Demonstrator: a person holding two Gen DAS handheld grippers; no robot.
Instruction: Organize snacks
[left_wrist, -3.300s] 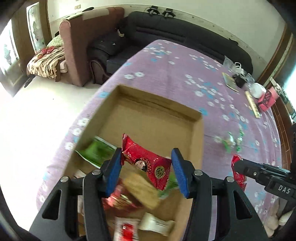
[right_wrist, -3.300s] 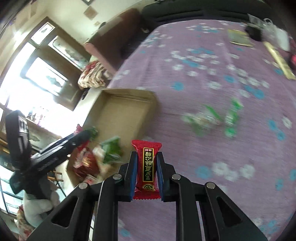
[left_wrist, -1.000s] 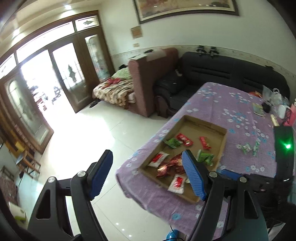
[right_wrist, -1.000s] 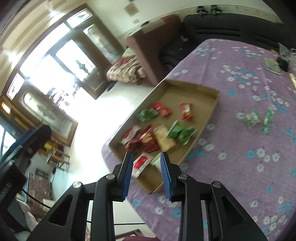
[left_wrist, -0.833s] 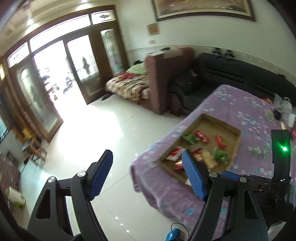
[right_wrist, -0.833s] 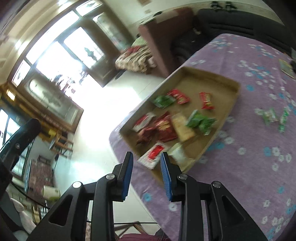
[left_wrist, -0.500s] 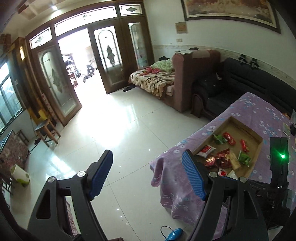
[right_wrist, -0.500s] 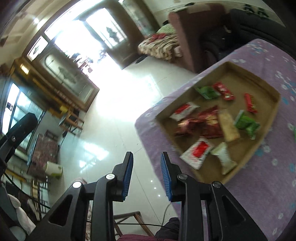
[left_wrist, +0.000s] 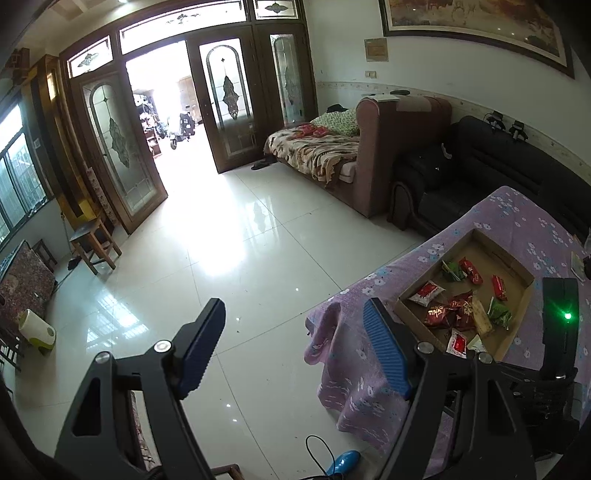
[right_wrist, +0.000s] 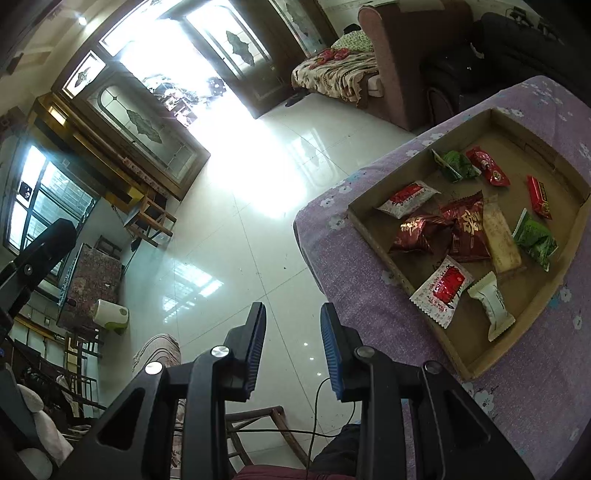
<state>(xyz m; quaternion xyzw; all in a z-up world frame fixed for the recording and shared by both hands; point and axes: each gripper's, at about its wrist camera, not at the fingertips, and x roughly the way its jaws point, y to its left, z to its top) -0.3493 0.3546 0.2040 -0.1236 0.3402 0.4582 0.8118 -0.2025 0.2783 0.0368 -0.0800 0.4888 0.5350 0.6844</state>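
Observation:
A shallow cardboard tray lies on the near corner of the table with the purple flowered cloth. In it lie several snack packets: red ones, green ones, white ones and a beige bar. My left gripper hangs over the floor left of the table, open wide and empty. The right gripper is also off the table's corner, its jaws a narrow gap apart with nothing between them. Its black body with a green light shows in the left wrist view.
A glossy white tiled floor spreads to the left. Beyond it are glass doors, a brown sofa with a blanket, a black sofa and a wooden stool. A cable and a blue object lie on the floor below.
Both grippers have drawn back from the tray and swung left, so it now sits small at the right of each view. The red packets they carried earlier are gone from the jaws.

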